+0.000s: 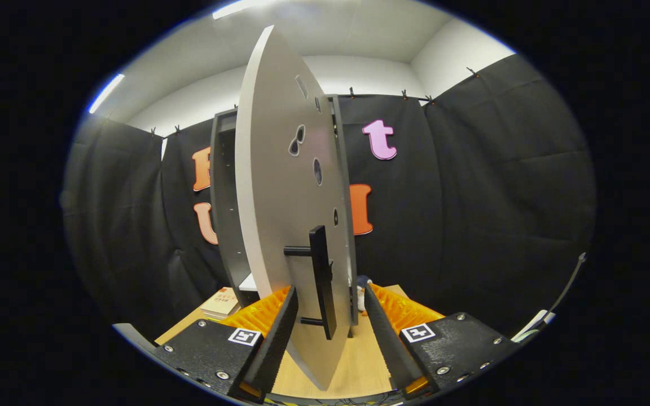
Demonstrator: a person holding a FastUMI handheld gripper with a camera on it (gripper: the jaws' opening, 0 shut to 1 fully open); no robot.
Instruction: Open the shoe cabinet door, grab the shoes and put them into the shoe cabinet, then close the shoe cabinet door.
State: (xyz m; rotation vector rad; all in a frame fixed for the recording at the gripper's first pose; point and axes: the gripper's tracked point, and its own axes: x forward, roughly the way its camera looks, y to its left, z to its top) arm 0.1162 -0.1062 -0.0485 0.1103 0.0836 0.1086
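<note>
The dark grey shoe cabinet [222, 203] stands on the wooden table [359, 361] against the booth wall. Its pale grey door [280, 186] is swung wide open, and its free edge points straight at me. A black bar handle [322, 276] sits on the door's right face. My gripper [329, 292] is open, with the door's lower edge and the handle between its fingers. The left finger [280, 332] lies close along the door's left face. The right finger [384, 338] stands clear of the handle. A small white and blue thing [361, 293], perhaps a shoe, peeks out behind the door.
A pale shelf board [249, 282] shows low inside the cabinet. A thin book or box [220, 303] lies on the table left of the cabinet. Black cloth walls close in behind and on both sides.
</note>
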